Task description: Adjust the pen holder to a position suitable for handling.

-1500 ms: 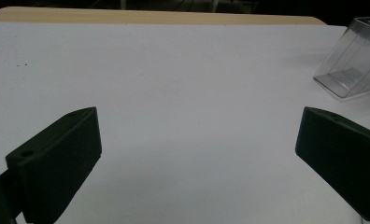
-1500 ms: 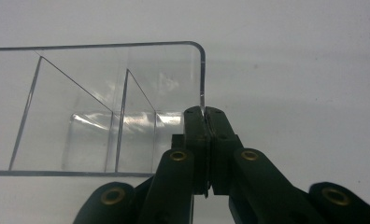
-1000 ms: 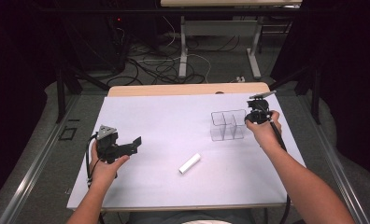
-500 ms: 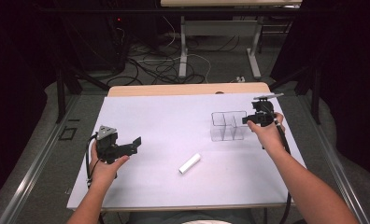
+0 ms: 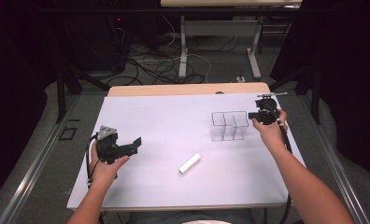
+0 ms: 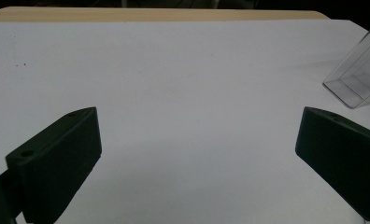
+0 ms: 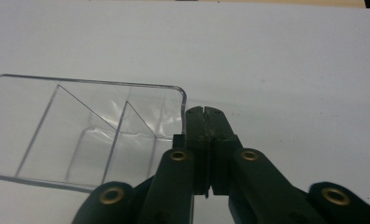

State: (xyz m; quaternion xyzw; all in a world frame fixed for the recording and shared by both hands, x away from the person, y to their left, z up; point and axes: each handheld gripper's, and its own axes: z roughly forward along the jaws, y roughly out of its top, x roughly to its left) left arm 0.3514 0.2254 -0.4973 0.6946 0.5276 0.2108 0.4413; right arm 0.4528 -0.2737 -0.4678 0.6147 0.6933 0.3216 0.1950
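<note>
From above, your right gripper (image 5: 261, 115) sits at the right end of the clear divided box (image 5: 228, 125); the white tube (image 5: 190, 164) lies well apart.

Your left gripper (image 6: 197, 154) gapes wide over bare sheet.

Your right gripper's jaws are pressed together just beside the box's wall, gripping nothing; part them before seating one pad inside the rim.

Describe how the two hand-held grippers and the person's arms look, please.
Both grippers are black. The left gripper carries a grey three-cornered plate on top, and a dark cable loops from it beside the wrist. Its jaws are broad, flat black blocks with small holes. The right gripper has slim black jaws on arms with brass-coloured rivets; a black cable runs along the forearm. The forearms are bare, with no sleeves in sight.
</note>
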